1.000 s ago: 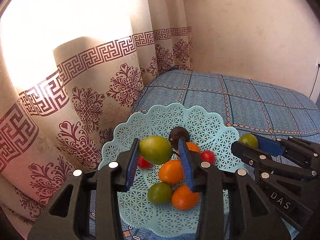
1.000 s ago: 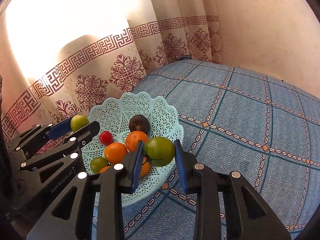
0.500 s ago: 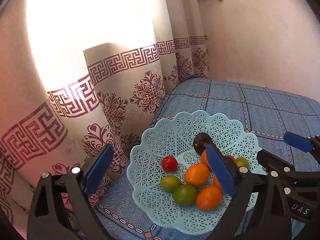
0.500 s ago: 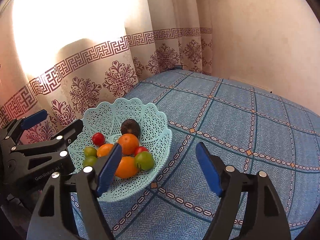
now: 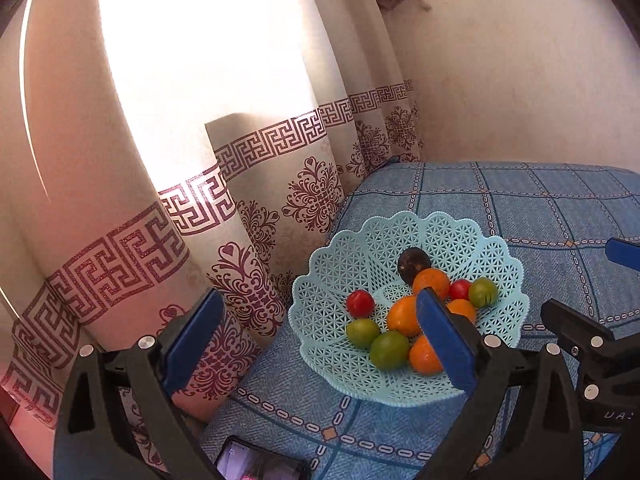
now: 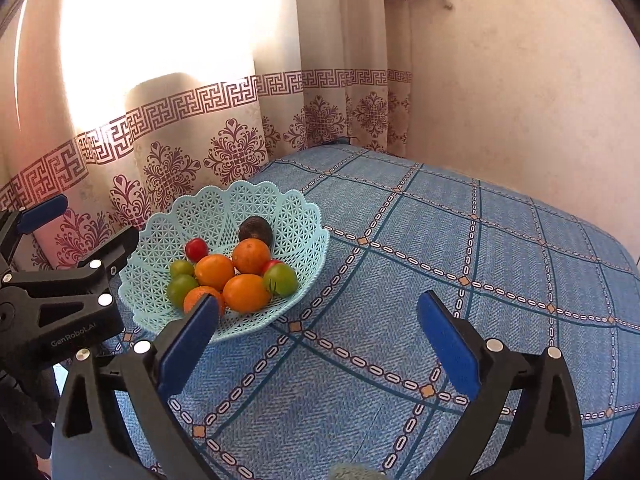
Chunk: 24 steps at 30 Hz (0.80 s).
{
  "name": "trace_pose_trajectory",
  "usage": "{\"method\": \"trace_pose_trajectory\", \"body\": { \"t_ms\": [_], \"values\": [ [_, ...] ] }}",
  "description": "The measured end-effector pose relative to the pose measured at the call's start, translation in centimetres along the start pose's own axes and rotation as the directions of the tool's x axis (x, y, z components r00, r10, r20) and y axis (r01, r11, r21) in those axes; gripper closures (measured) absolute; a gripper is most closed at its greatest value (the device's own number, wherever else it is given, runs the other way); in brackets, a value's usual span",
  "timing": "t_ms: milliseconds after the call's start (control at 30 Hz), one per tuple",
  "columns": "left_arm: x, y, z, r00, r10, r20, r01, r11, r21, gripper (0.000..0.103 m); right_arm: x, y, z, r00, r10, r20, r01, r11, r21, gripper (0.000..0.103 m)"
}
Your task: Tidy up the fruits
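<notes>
Right wrist view: the right gripper (image 6: 318,344) is wide open and holds nothing. The fruits (image 6: 232,272) sit in the light blue basket (image 6: 224,208), left of the middle. The left gripper (image 5: 320,340) is wide open and empty too.

The right gripper (image 6: 320,344) hangs with its blue-padded fingers (image 6: 448,344) spread wide and empty over the blue checked bed (image 6: 460,248). Far left sits a pale blue lattice basket (image 6: 208,208) holding oranges (image 6: 214,271), green fruits (image 6: 281,279), red ones (image 6: 196,249) and one dark fruit (image 6: 256,230). The left gripper (image 6: 60,236) stands just beside the basket's left rim, parted too. A patterned curtain (image 6: 240,128) hangs behind.
</notes>
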State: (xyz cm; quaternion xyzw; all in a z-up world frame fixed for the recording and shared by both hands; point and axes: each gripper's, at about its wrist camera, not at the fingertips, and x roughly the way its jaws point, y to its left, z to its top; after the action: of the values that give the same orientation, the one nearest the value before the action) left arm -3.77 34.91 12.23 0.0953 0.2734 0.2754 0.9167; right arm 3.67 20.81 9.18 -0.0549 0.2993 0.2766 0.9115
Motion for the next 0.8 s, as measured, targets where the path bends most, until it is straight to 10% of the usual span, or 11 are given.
{"method": "trace_pose_trajectory", "body": {
  "t_ms": [800],
  "values": [
    [-0.4, 0.6, -2.2, 0.999, 0.033, -0.01, -0.032, 0.998, 0.056, 0.004, -0.1, 4.5, -1.3, 0.999, -0.022, -0.024, 0.017, 0.985, -0.173, 0.005]
  ]
}}
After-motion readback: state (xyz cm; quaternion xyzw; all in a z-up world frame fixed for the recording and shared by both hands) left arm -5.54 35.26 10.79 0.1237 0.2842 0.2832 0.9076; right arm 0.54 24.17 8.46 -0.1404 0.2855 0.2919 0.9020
